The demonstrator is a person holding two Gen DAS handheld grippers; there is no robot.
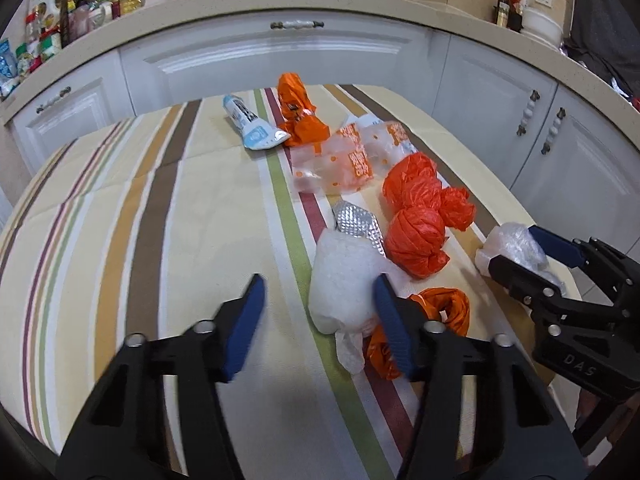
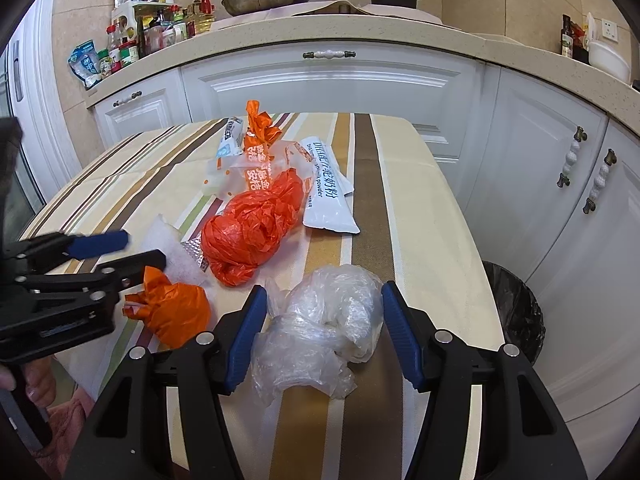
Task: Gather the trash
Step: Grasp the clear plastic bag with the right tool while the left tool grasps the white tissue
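**Both grippers down among the trash on the striped table**

The right gripper [image 2: 324,322] sits low over the near edge of the table [image 2: 432,208], its blue pads on either side of a crumpled clear bag [image 2: 324,328]. The right pad touches the bag's side; the left pad stands just beside it, so whether the bag is truly clamped cannot be told. The jaws are about half open.

The left gripper [image 1: 320,320] is partly open, with bare cloth between its pads. Its right pad lies against a white foam wad [image 1: 344,280], which sits at 1 o'clock from the gap, outside the jaws. Nothing is held. In the right wrist view this gripper [image 2: 132,252] comes in from 9 o'clock, a hand [image 2: 36,396] on its grip below.

Just beyond, at 2 o'clock from the left gripper, lies a small orange wad [image 1: 444,308]. A foil strip [image 1: 356,224] shows at 12 o'clock behind the foam. Further out, a big knotted orange bag [image 1: 416,216] lies at 1 o'clock, then a clear printed wrapper [image 1: 344,160], an orange packet [image 1: 296,112] and a blue-white sachet [image 1: 256,128] near the far edge. A white powder pouch [image 2: 328,192] lies at 12 o'clock from the right gripper.

A black-lined bin [image 2: 516,312] stands on the floor at 3 o'clock, beside the table, before white cabinets [image 2: 328,84].
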